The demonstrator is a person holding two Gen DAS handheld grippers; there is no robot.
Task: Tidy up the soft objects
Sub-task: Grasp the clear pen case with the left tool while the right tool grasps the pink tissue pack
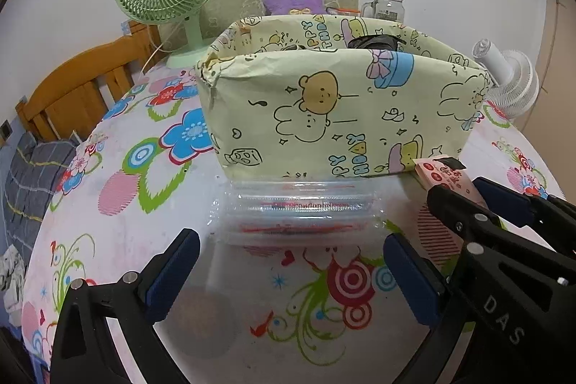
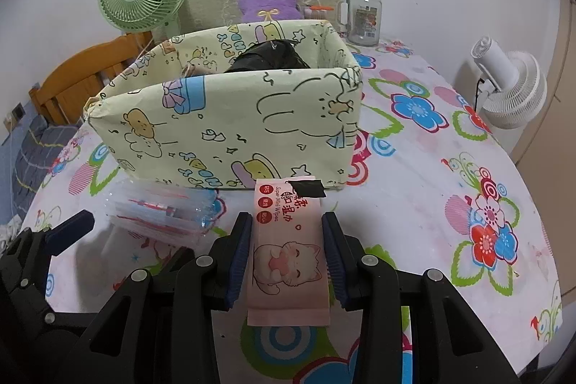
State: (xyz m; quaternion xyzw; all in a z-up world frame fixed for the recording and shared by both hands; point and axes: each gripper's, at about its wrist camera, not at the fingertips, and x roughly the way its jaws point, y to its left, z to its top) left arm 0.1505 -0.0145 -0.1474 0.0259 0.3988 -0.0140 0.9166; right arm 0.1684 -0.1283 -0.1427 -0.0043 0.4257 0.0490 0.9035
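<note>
The paper-wrapped box (image 2: pixel 230 117) blocks me ahead; bare surface (image 2: pixel 414 204) toward the right edge lets my fingers pass.

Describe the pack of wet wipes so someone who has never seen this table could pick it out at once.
Find the big pale yellow cartoon-print box in the middle of the flowered tablecloth. In front of its near wall, the pink wipes pack sits clamped between the right gripper's blue pads. Unlike the clear plastic bags beside it, it is opaque pink with a laughing cat and a black tape tab.
</note>
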